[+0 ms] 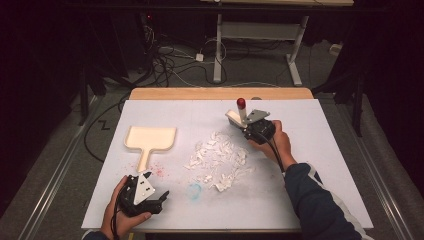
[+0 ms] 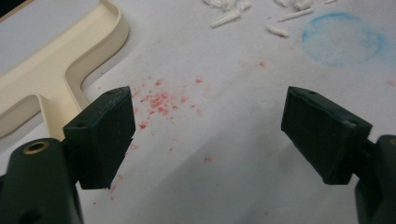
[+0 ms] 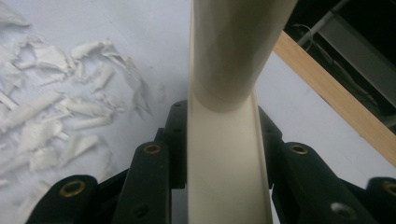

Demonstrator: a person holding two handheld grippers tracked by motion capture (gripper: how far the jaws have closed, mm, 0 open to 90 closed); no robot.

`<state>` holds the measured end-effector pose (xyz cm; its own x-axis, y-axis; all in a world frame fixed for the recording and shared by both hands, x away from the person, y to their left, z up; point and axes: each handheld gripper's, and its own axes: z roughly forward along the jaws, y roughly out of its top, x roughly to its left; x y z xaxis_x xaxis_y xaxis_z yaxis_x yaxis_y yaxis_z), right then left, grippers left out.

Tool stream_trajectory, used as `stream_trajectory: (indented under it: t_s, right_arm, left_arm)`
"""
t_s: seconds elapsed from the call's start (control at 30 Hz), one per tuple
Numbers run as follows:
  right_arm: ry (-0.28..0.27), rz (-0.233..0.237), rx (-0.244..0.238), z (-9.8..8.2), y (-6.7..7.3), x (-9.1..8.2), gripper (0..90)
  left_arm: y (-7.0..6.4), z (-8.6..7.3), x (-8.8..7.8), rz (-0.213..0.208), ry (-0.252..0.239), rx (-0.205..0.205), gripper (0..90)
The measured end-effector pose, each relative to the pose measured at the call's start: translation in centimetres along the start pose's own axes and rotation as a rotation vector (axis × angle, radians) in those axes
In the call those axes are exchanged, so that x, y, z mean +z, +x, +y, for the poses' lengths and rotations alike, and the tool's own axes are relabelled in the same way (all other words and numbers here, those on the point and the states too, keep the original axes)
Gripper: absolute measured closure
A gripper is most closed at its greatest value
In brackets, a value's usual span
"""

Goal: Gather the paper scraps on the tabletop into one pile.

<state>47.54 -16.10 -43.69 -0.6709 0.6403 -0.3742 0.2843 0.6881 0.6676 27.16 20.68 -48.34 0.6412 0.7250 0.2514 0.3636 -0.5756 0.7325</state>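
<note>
A cream dustpan (image 1: 150, 139) lies flat at the left of the white table cover, and its handle (image 2: 56, 88) points at the near edge. Several torn white scraps (image 1: 217, 159) are strewn over the middle. My right gripper (image 1: 250, 125) is just beyond the scraps, shut on a cream brush (image 1: 239, 116) with a red tip (image 1: 241, 103). The brush's cream handle (image 3: 224, 177) runs up between the right gripper's (image 3: 224, 140) jaws. My left gripper (image 1: 157, 187) rests near the front left edge, open with nothing in it, and its jaws (image 2: 208, 135) stand wide over red specks (image 2: 159, 100).
A faint blue ring (image 1: 194, 190) marks the cover near the front, beside the scraps (image 2: 229, 16). The wooden table edge (image 1: 220, 93) runs along the far side. Cables and a desk frame (image 1: 260, 45) stand on the floor beyond.
</note>
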Motion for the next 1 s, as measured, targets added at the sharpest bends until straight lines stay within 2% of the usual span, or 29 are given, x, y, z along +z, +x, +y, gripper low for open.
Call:
stream_trajectory:
  t_s: [0.27,0.33,0.37,0.4,0.43,0.47,0.5,0.57,0.63,0.7,0.73,0.83,0.87,0.93,1.0]
  right_arm:
    - [-0.023,0.054,-0.057,0.5,1.6,0.6,67.8]
    - [-0.033,0.091,-0.062,0.5,1.7,0.4,67.8]
    - [-0.041,0.103,-0.064,0.5,1.8,0.2,67.7]
    - [-0.048,0.129,-0.088,0.4,1.8,0.0,67.7]
    - [-0.058,0.147,-0.086,0.3,2.1,-0.2,67.7]
    - [-0.054,0.154,-0.117,0.2,2.2,-0.4,67.7]
    - [-0.057,0.190,-0.128,0.0,2.5,-0.8,67.6]
    - [-0.065,0.194,-0.121,-0.2,2.7,-1.1,67.6]
    - [-0.072,0.232,-0.123,-0.5,2.9,-1.7,67.6]
    - [-0.075,0.247,-0.137,-0.8,3.3,-2.5,67.6]
    - [-0.086,0.281,-0.140,-1.1,3.5,-3.2,67.6]
    - [-0.088,0.291,-0.166,-1.4,3.7,-4.1,67.7]
    - [-0.093,0.297,-0.172,-1.7,3.8,-5.1,67.8]
    - [-0.104,0.301,-0.168,-1.8,3.7,-5.6,67.8]
    - [-0.129,0.282,-0.163,-1.9,3.7,-6.7,67.8]
  left_arm:
    - [0.0,-0.1,0.0,-0.005,0.005,0.000,17.0]
    - [0.0,-0.1,0.0,-0.005,0.006,0.001,17.0]
    - [-0.1,-0.1,0.0,-0.006,0.005,0.000,17.0]
    - [-0.1,-0.1,0.0,-0.006,0.006,0.001,17.0]
    - [-0.1,-0.1,0.0,-0.007,0.008,0.002,17.0]
    - [-0.1,-0.1,0.0,-0.008,0.009,0.002,17.0]
    - [-0.1,-0.1,0.0,-0.008,0.009,0.002,17.0]
    - [-0.1,-0.1,0.0,-0.009,0.011,0.002,17.0]
    - [-0.1,-0.1,0.0,-0.011,0.011,0.002,17.0]
    - [-0.2,-0.1,0.0,-0.009,0.014,0.005,17.0]
    - [-0.2,-0.1,0.0,-0.009,0.012,0.005,17.0]
    - [-0.3,0.0,-0.1,-0.010,0.011,0.006,17.0]
    - [-0.3,0.0,-0.1,-0.010,0.011,0.007,17.0]
    - [-0.4,0.0,-0.1,-0.010,0.012,0.009,17.0]
    - [-0.4,0.0,-0.1,-0.009,0.016,0.012,17.0]
